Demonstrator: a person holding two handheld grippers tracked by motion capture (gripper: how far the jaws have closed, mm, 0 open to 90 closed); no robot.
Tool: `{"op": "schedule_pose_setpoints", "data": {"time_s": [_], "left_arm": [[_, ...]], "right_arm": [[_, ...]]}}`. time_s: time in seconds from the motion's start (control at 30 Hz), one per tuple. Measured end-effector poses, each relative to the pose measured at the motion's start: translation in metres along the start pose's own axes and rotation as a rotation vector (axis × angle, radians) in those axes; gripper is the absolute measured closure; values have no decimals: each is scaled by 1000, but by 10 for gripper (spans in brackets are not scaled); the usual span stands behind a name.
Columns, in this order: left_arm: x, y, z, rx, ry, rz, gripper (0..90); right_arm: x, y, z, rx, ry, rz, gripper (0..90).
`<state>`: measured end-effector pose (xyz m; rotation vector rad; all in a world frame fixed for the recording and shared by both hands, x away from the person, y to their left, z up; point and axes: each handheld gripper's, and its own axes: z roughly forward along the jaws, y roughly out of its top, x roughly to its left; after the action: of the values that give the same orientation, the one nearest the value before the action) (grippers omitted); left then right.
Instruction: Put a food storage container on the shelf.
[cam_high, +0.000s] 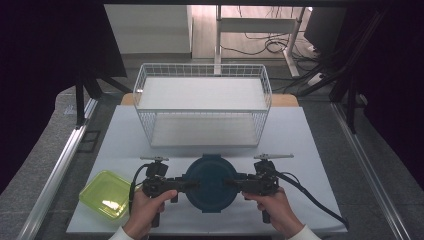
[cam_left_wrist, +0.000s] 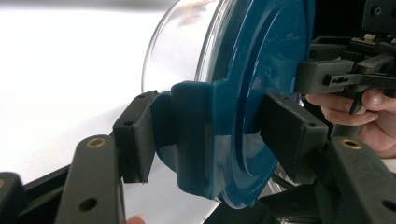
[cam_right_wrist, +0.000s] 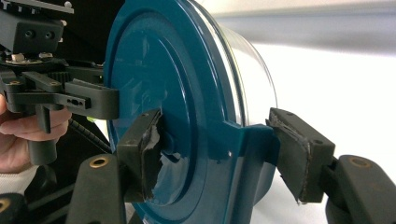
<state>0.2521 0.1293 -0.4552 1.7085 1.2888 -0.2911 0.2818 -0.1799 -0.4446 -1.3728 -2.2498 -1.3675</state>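
Two grippers hold one round container (cam_high: 211, 183) between them at the near edge of the white table (cam_high: 295, 150), in front of the wire basket (cam_high: 202, 105). The container has a clear body and a dark teal lid (cam_left_wrist: 261, 84) with clip tabs on opposite sides. Coming in from the left, the left gripper (cam_high: 192, 184) has its jaws pinched on one clip tab (cam_left_wrist: 196, 135), one pad against the lid's top face and the other against the tab's underside. From the opposite side, the right gripper (cam_high: 229, 183) clamps the other tab (cam_right_wrist: 247, 154) the same way, its worn pads pressing on lid and tab. A lime-green lidded box (cam_high: 106, 193) sits on the table to the left, apart from the left hand (cam_high: 145, 210).
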Motion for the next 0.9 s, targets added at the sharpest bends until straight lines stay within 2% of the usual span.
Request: {"op": "schedule_pose_setpoints", "data": {"time_s": [0.4,0.57,0.9], "left_arm": [[-17,25,-13,-45,-4,32,388],[-25,38,-19,-61,-1,50,389],[-35,60,-29,-90,-2,73,395]], "right_arm": [[13,28,-17,-41,-6,-55,363],[18,44,-25,-59,-8,-78,363],[25,66,-33,-78,-6,-103,363]]}}
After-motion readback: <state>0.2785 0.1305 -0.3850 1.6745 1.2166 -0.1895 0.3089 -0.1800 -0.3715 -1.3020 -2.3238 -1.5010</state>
